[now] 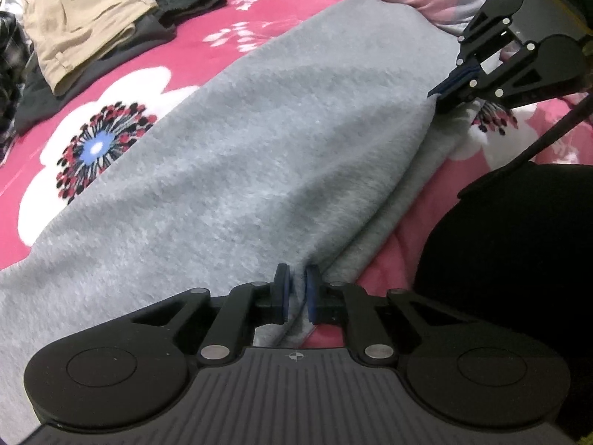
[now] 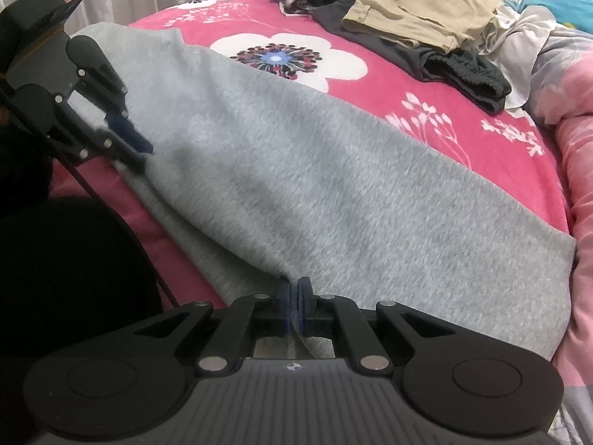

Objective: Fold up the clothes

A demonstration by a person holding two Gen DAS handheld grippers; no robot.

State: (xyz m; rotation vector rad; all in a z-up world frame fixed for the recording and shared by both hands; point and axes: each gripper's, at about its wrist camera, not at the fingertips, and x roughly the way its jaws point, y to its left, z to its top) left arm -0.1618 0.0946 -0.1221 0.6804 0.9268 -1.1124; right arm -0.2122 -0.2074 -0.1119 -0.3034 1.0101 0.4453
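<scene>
The left hand-held gripper pinches the near edge of the grey garment, which lies spread across the pink flowered bed. Further right, the right hand-held gripper pinches the same edge. Beyond lie folded khaki trousers on dark clothes.

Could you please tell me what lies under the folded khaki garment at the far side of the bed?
Under the khaki garment lies a dark grey garment, its edge sticking out onto the pink floral bedspread. How far it runs beneath, and whether anything else is under there, is covered.
</scene>
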